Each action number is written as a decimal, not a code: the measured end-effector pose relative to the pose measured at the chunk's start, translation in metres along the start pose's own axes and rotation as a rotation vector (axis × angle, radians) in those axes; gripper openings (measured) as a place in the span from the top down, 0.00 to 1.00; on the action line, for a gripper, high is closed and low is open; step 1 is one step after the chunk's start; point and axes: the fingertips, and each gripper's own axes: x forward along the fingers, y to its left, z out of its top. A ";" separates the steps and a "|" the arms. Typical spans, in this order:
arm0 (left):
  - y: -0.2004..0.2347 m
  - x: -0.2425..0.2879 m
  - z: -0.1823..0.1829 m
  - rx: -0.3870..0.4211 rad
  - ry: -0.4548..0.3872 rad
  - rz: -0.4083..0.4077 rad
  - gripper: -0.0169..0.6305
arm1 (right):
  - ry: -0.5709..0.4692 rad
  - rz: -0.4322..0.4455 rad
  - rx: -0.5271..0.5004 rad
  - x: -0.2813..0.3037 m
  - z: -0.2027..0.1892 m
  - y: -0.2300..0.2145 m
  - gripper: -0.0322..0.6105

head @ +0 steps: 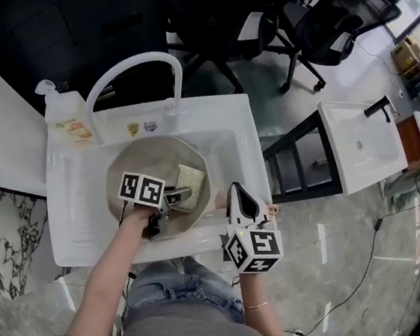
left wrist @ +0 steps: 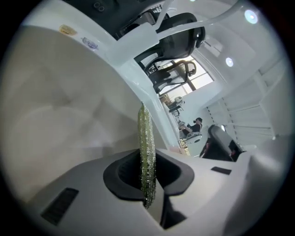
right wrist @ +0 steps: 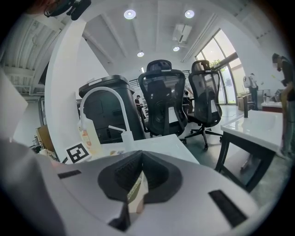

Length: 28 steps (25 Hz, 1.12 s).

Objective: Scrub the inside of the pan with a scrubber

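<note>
A round pan (head: 143, 160) with a pale beige inside lies in the white sink (head: 231, 117). My left gripper (head: 180, 195) is down inside the pan, shut on a yellow-green scrubber (head: 190, 177) that rests against the pan's right side. The left gripper view shows the scrubber (left wrist: 146, 138) edge-on between the jaws of the left gripper (left wrist: 147, 184), with the pan's inner wall (left wrist: 55, 115) behind it. My right gripper (head: 235, 194) stands at the sink's right rim, its jaws closed over a pinkish handle (head: 271, 208). In the right gripper view the right gripper (right wrist: 136, 190) shows only a thin gap.
A white arched faucet (head: 139, 63) and a soap bottle (head: 66, 121) stand at the back of the sink. Black office chairs (head: 328, 22) are beyond it. A second white sink on a black frame (head: 360, 143) stands to the right. Cables lie on the floor.
</note>
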 end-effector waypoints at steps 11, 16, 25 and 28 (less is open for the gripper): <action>0.051 0.013 0.010 0.105 0.048 0.304 0.88 | 0.004 -0.039 -0.001 0.005 0.003 -0.004 0.93; 0.070 0.007 0.018 0.236 0.094 0.459 0.88 | 0.008 -0.052 0.000 0.007 0.003 -0.004 0.93; 0.098 -0.024 0.047 0.333 0.073 0.653 0.88 | 0.017 -0.039 -0.011 0.015 0.002 0.005 0.93; 0.111 -0.036 0.057 0.372 0.072 0.717 0.88 | 0.023 -0.034 -0.016 0.018 0.001 0.009 0.93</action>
